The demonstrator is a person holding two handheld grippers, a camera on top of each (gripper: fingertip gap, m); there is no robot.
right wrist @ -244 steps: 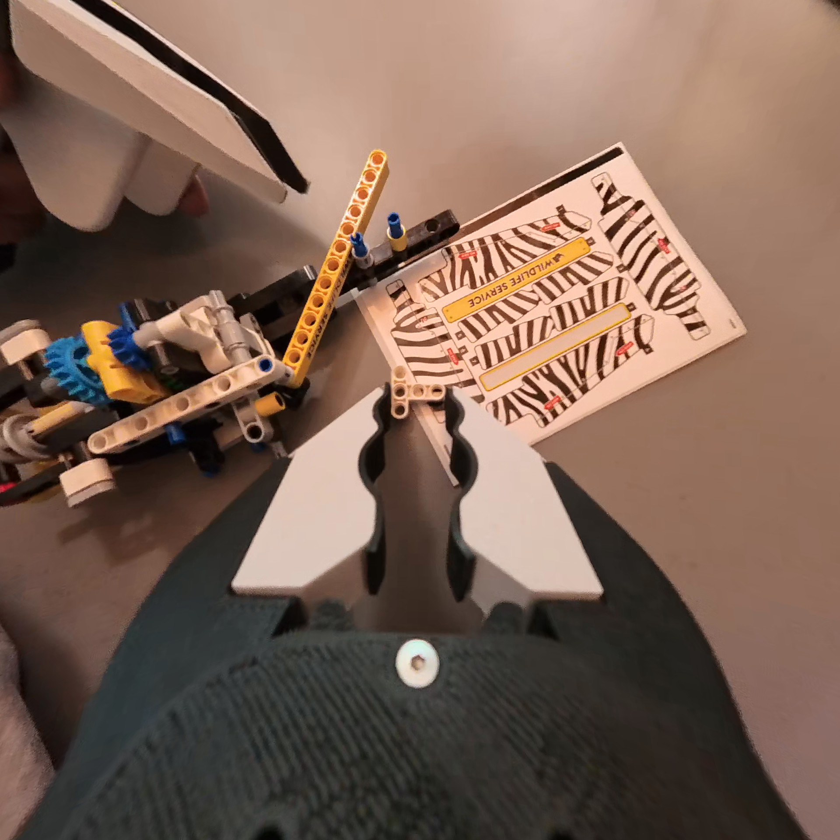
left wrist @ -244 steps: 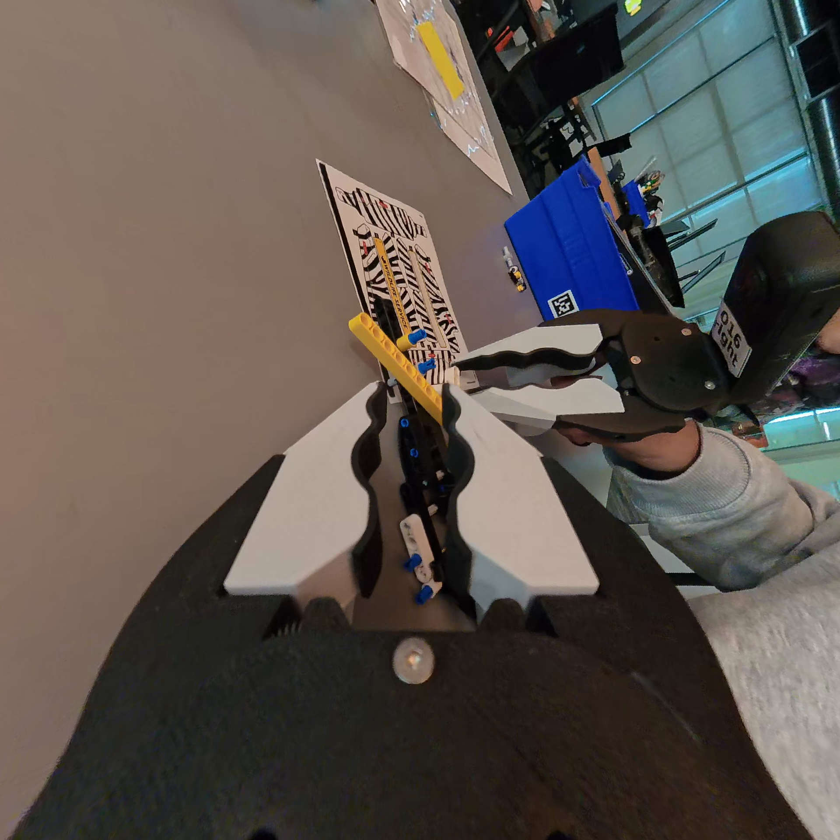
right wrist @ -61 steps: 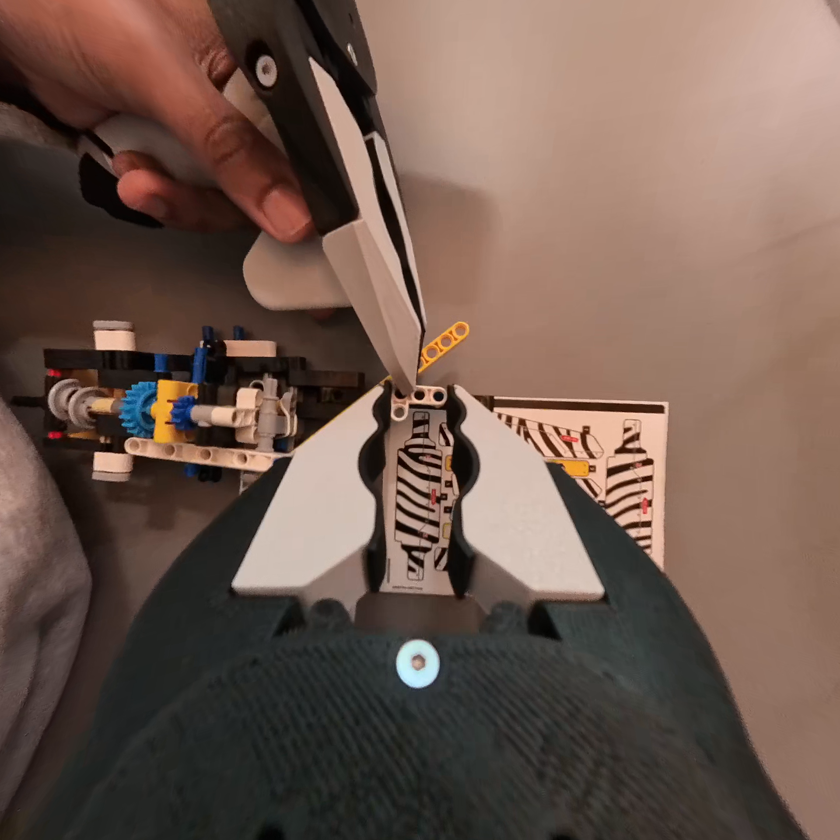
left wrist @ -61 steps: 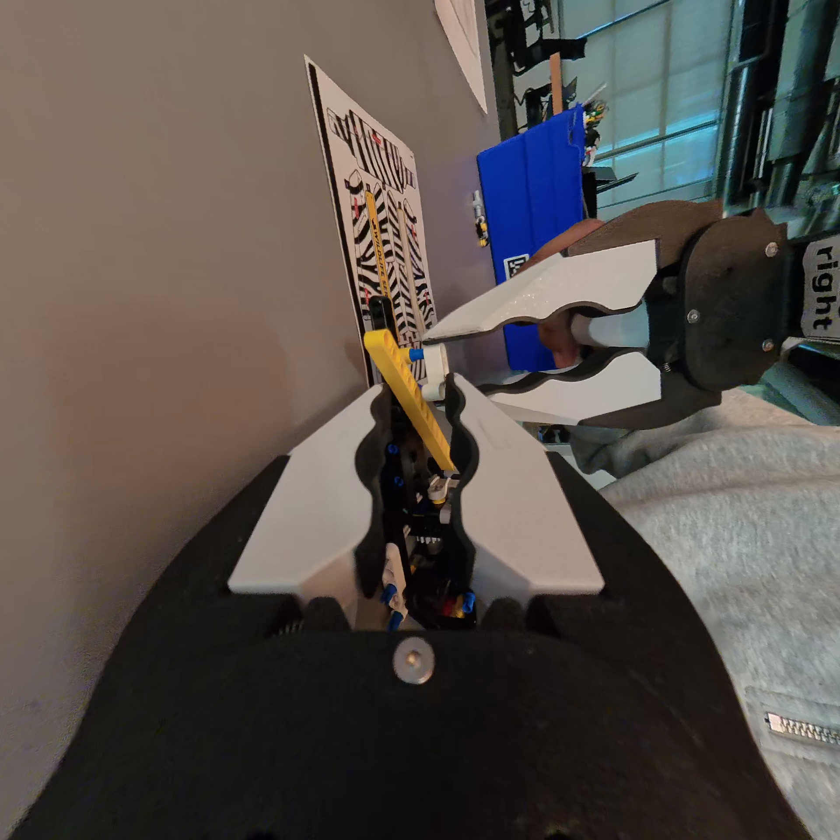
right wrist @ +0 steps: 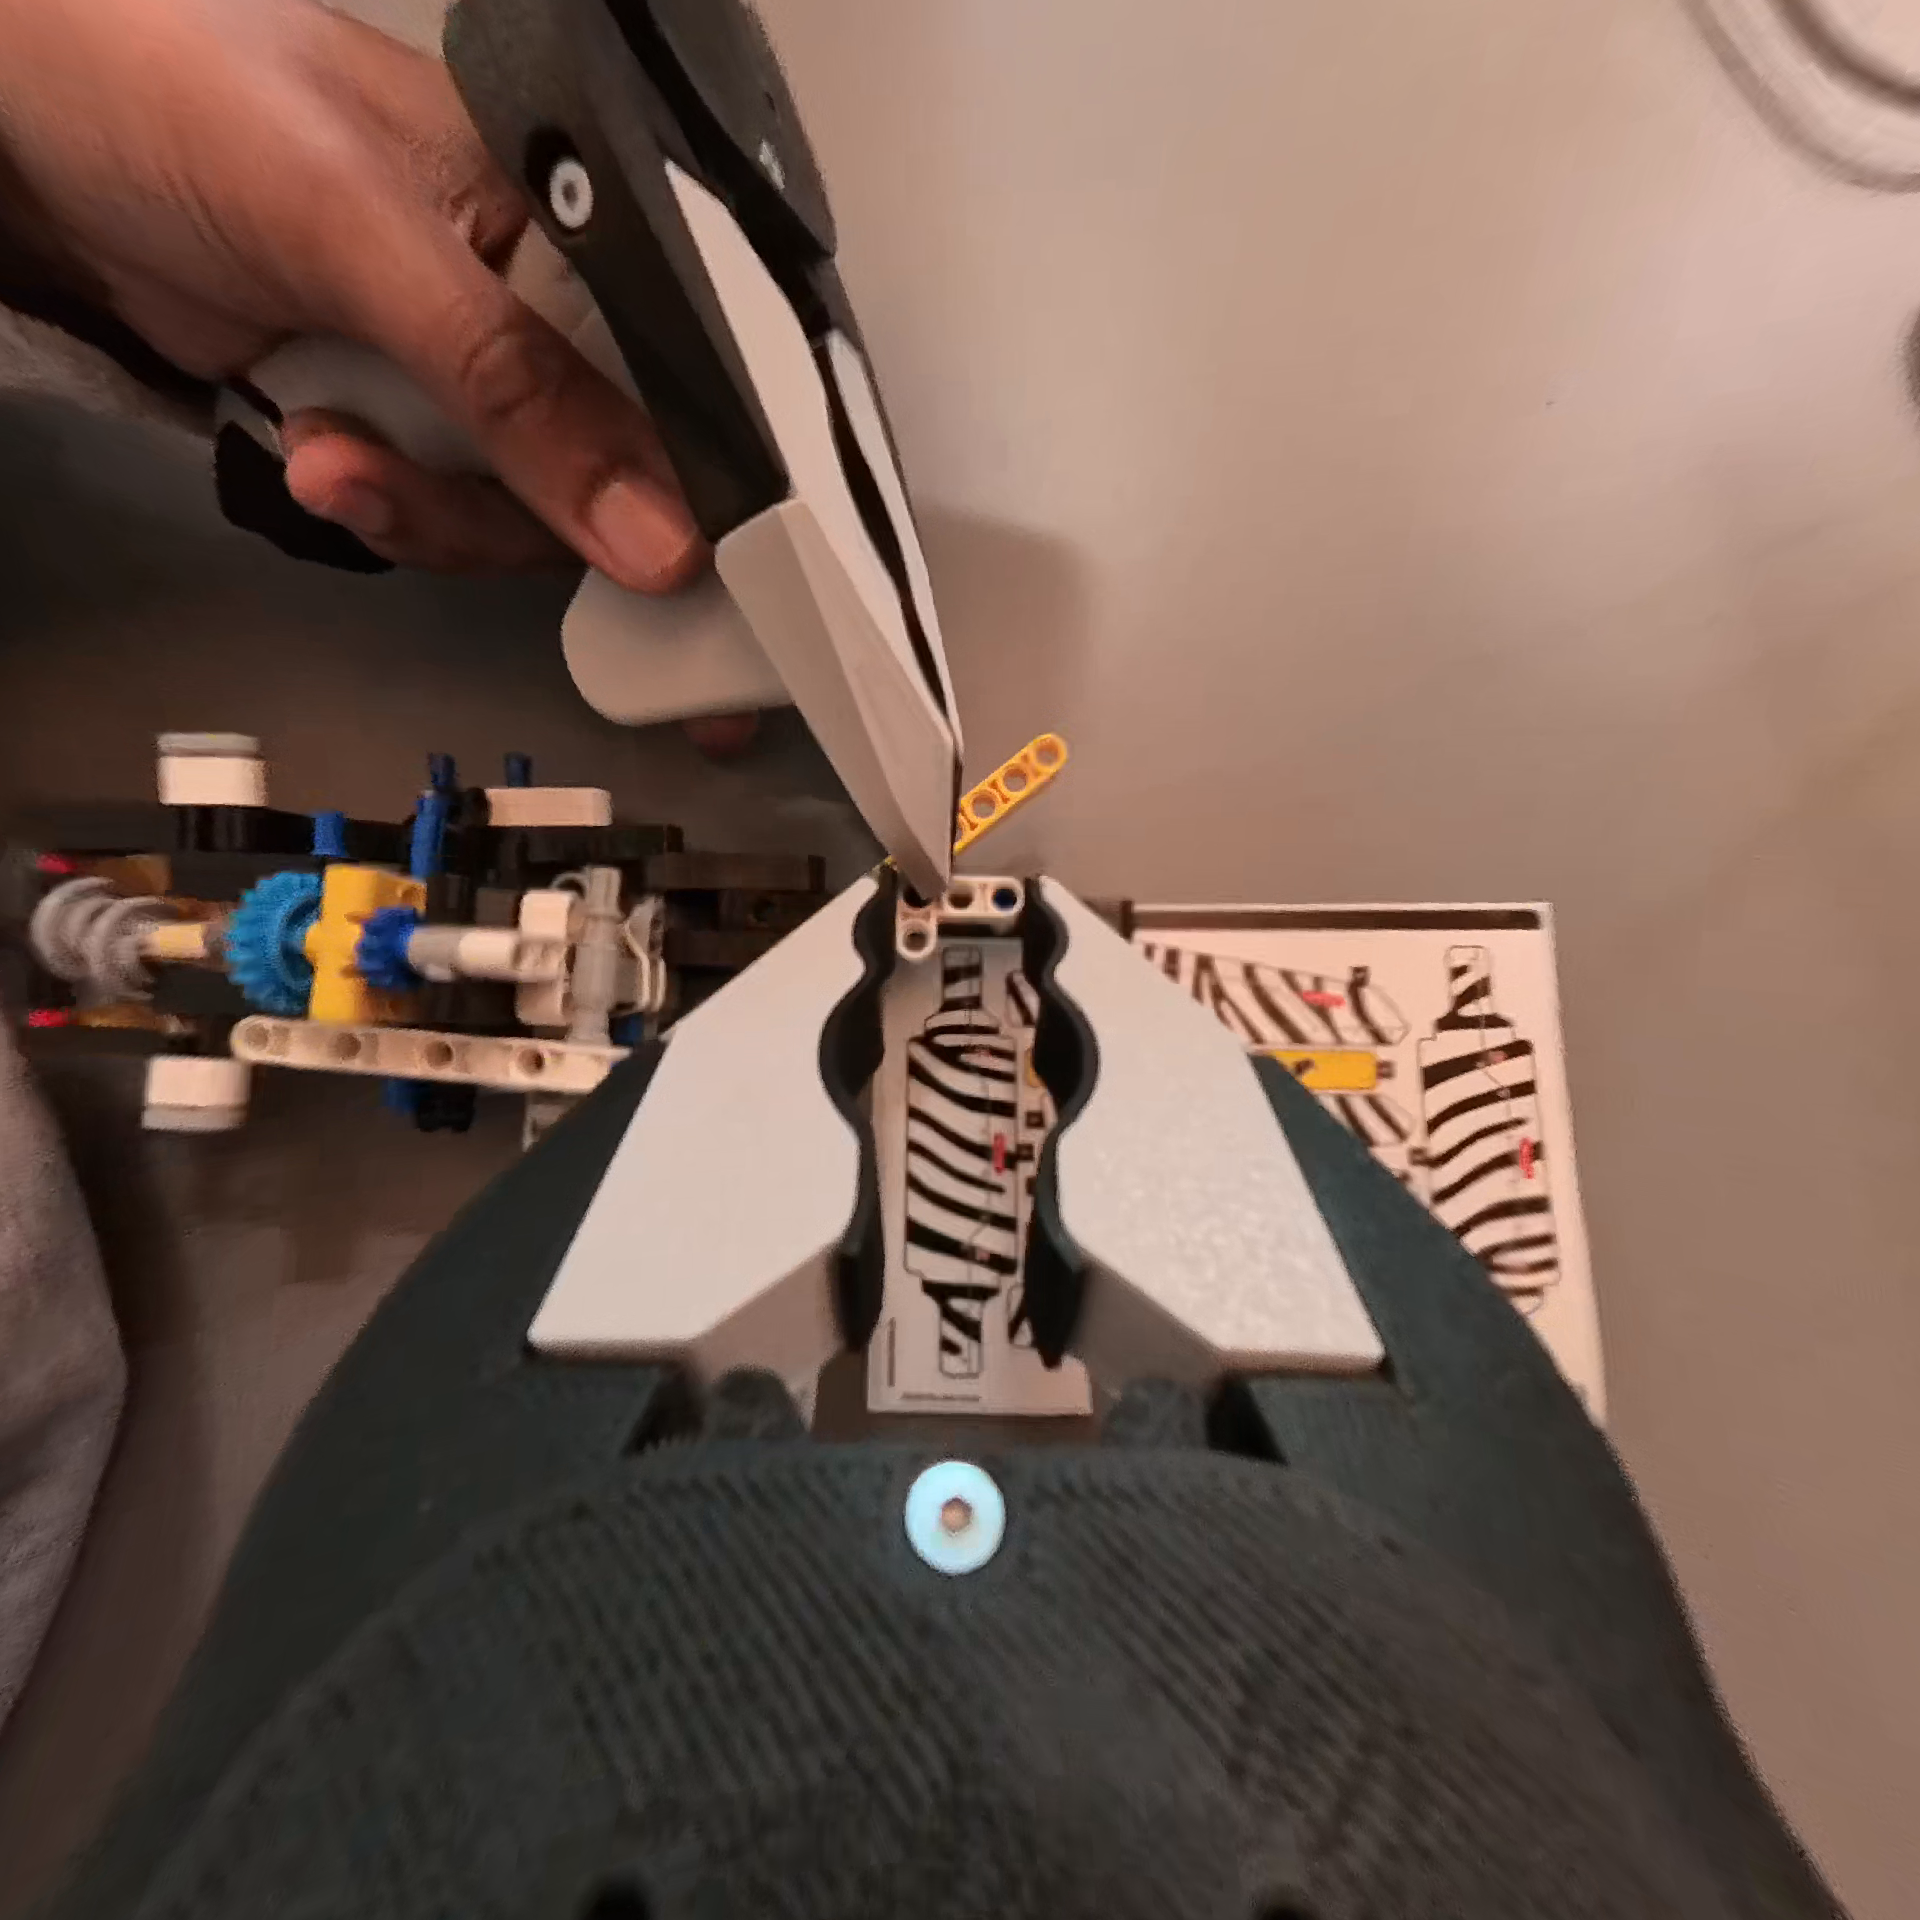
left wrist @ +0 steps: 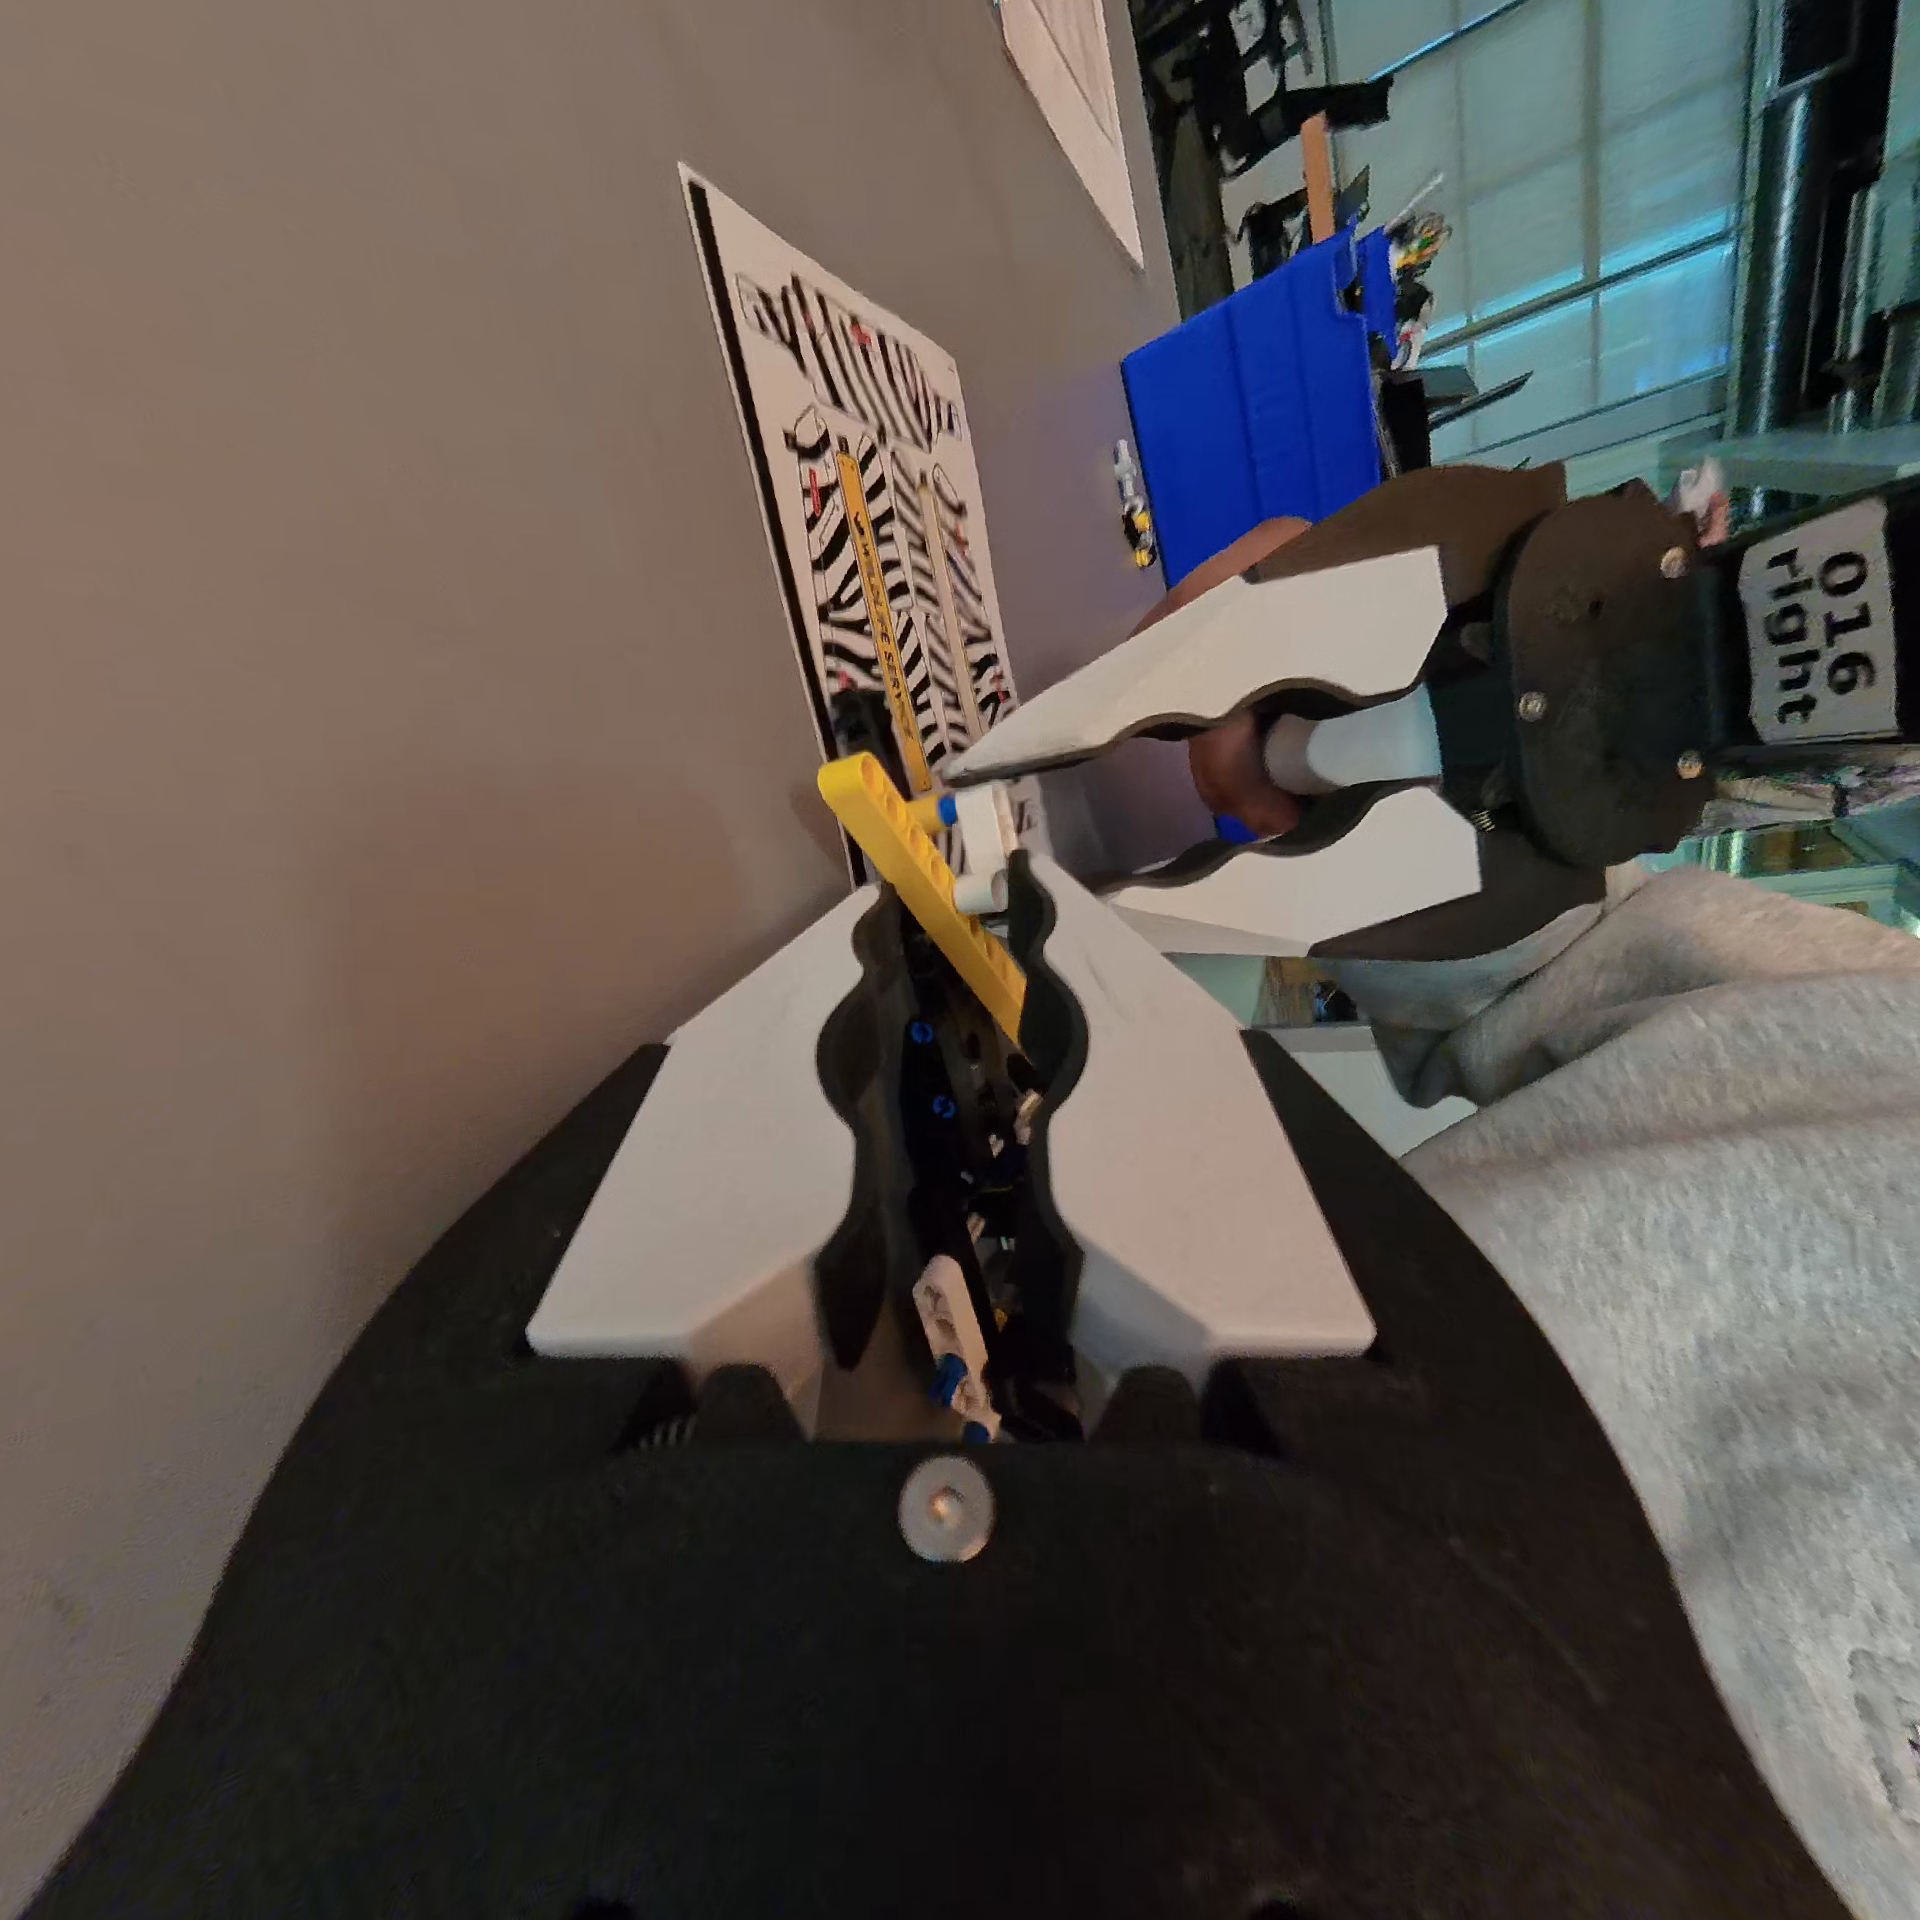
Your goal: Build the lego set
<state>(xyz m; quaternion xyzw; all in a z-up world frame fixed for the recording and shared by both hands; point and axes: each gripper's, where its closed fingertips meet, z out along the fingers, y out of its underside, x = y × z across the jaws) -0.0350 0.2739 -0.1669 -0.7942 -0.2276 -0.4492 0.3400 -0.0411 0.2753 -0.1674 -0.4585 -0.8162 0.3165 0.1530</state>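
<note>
Right wrist view: the right gripper [right wrist: 961, 902] clenches a white L-shaped connector [right wrist: 954, 907] against the chassis's [right wrist: 416, 935] yellow beam [right wrist: 1013, 790], clamped by the left gripper [left wrist: 951, 883]; misaligned pins could jam.

Grey table [left wrist: 364, 623] w/ blue folder [left wrist: 1257, 436] at far edge; windows [left wrist: 1621, 208] behind; grey sleeve [left wrist: 1662, 1195].

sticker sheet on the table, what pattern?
Black-and-white zebra stripes on the sticker sheet, with a few yellow strips; clearest in the right wrist view.
</note>
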